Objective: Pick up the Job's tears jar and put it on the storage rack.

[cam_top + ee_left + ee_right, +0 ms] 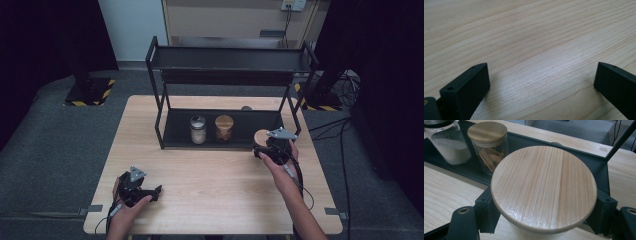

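Right tool (544, 220): clamped on a wooden-lidded jar (544, 187); your jaws press its sides just under the lid, so you carry its whole weight on a narrow band.
Where the jar is: at the right front corner of the black rack's (232, 59) lower shelf (175, 135), beside the shelf's front lip and the right post (621, 138).
Risk, the lip: if you come in low, the jar's base could catch the front lip and twist in the grip.
Risk, the post: the lid overhangs wide; swing right and it may knock the slanted post.
Risk, neighbours: the jar of wooden sticks (489, 147) and the jar of white powder (447, 141) stand near on the left; push too far that way and you could topple them.
Risk, slip: the jar's wall looks smooth, so a tilt could let it slide down.
Left tool (541, 80): released, jaws spread over bare tabletop (529, 32), too far off to steady anything.
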